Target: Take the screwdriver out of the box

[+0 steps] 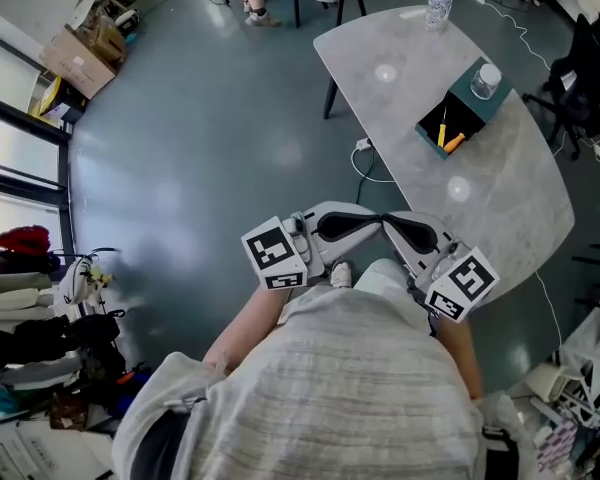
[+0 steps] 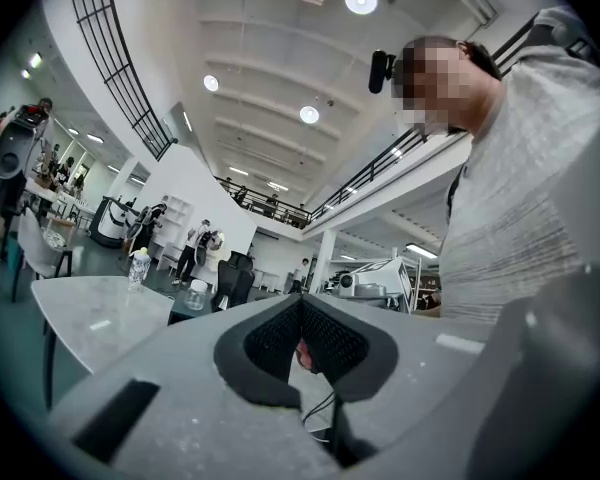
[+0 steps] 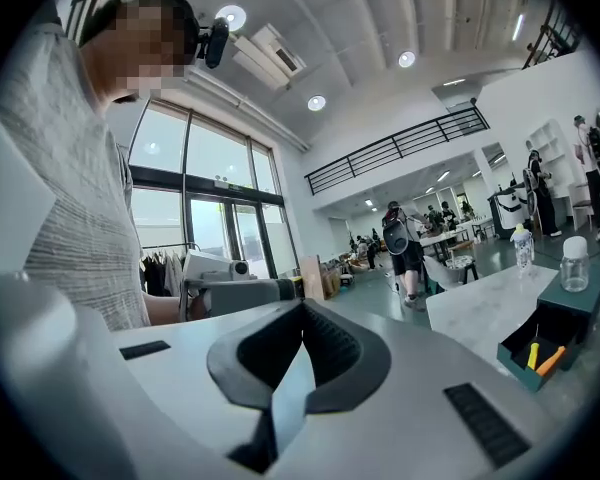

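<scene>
Fingers of left gripper and right gripper fully closed, nothing held. Box well ahead of fingers. Jar atop it may be toppled by a careless reach.

My left tool and right tool are pale grey with black ribbed pads, a black-and-white marker cube behind each. I wear a light grey striped knit top.

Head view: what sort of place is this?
Likely a large open lab or workshop hall: glossy grey floor, curved pale marble-look table, black mezzanine railing under a high white ceiling.
</scene>
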`<action>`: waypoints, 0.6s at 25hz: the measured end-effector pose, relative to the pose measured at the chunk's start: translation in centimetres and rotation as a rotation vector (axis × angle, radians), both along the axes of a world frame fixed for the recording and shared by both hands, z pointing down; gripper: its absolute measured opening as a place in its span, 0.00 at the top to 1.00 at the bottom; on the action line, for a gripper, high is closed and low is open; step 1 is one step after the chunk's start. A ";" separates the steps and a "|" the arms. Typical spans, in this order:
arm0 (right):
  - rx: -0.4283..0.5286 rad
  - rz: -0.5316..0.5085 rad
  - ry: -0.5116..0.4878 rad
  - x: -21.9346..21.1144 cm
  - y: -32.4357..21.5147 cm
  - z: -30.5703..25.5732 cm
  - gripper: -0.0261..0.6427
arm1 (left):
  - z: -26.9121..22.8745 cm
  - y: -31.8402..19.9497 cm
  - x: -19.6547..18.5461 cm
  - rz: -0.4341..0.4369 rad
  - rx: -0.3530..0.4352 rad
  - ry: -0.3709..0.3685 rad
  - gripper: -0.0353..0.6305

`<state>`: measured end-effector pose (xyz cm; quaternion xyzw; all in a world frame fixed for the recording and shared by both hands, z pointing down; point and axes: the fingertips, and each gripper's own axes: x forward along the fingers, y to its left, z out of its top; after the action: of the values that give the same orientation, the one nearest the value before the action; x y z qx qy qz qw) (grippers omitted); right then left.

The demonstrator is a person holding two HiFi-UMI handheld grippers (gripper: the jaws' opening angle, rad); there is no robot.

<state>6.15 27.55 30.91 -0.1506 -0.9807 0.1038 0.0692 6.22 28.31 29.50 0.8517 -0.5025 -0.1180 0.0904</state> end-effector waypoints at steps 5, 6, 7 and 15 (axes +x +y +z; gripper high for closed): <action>-0.020 0.004 0.036 -1.4 -1.2 1.3 0.94 | 1.2 -1.2 -1.5 -0.002 -0.020 0.037 0.92; -0.014 0.004 0.039 -2.0 -1.6 1.3 0.94 | 1.4 -1.6 -2.0 0.000 -0.021 0.042 0.92; -0.009 0.004 0.039 -2.5 -2.1 1.4 0.95 | 1.4 -2.1 -2.6 0.004 -0.023 0.042 0.92; -0.012 0.012 0.006 -5.8 -7.3 0.8 0.95 | 0.9 -7.4 -5.8 -0.002 -0.026 0.019 0.92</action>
<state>0.36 20.22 31.75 -0.1450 -0.9807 0.1107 0.0705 0.41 20.94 30.37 0.8488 -0.5039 -0.1199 0.1060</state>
